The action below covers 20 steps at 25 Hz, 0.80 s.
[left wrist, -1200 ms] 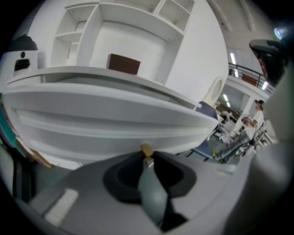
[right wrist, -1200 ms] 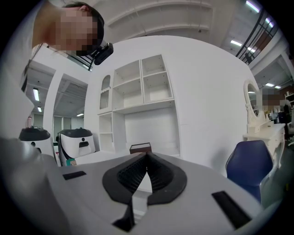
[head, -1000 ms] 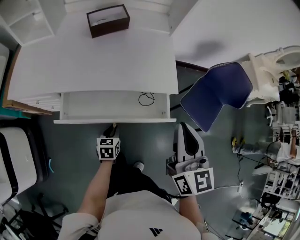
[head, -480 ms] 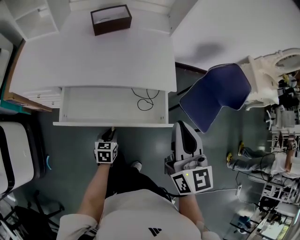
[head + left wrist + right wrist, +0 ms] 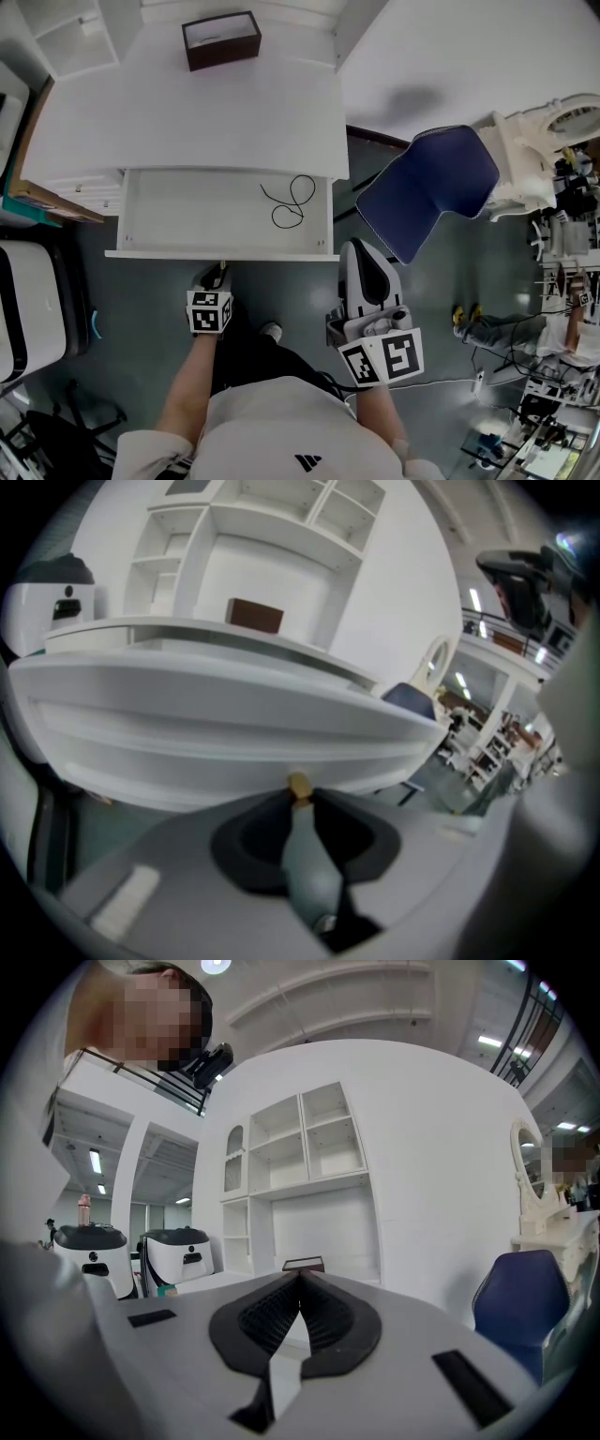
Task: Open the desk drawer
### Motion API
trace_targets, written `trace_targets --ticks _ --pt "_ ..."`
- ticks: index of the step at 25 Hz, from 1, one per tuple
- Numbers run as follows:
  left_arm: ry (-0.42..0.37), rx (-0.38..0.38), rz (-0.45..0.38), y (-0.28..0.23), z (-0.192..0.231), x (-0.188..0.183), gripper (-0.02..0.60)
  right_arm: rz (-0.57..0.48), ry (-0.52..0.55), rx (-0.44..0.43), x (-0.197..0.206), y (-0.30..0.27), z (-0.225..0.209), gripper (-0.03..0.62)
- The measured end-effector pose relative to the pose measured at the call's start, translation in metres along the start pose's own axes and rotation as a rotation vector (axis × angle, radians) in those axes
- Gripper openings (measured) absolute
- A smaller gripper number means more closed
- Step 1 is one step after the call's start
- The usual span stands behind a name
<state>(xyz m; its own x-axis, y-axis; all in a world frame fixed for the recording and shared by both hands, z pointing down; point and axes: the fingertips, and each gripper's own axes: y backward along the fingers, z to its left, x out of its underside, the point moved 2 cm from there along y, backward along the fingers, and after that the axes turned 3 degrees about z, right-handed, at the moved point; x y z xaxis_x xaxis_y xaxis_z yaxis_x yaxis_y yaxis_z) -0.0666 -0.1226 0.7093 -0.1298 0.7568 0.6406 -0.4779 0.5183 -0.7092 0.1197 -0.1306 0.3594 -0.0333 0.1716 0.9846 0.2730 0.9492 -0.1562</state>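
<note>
1. The left tool [image 5: 218,274] is pinched tight on the little gold knob [image 5: 299,784] of the drawer [image 5: 178,211].
2. The drawer sticks out open under the white surface [image 5: 187,122].
3. The right tool [image 5: 300,1277] is closed tight and holds nothing.

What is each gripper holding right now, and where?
The left gripper grips the desk drawer by the small brass knob on its front panel, pinched at the jaw tips. The right gripper holds nothing; its jaws are together.
</note>
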Motion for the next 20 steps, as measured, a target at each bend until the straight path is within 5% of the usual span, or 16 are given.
trace_targets --ticks 12,15,20 --pt "0.015 -0.012 -0.041 0.014 0.001 -0.006 0.083 -0.019 0.004 -0.012 -0.004 0.015 -0.002 0.002" --pt "0.011 -0.024 -0.084 0.026 0.0 -0.015 0.005 -0.026 0.003 -0.021 -0.005 0.018 -0.001 0.002" --pt "0.005 -0.03 -0.169 0.05 -0.004 -0.041 0.005 -0.035 -0.001 -0.039 -0.005 0.02 0.001 0.002"
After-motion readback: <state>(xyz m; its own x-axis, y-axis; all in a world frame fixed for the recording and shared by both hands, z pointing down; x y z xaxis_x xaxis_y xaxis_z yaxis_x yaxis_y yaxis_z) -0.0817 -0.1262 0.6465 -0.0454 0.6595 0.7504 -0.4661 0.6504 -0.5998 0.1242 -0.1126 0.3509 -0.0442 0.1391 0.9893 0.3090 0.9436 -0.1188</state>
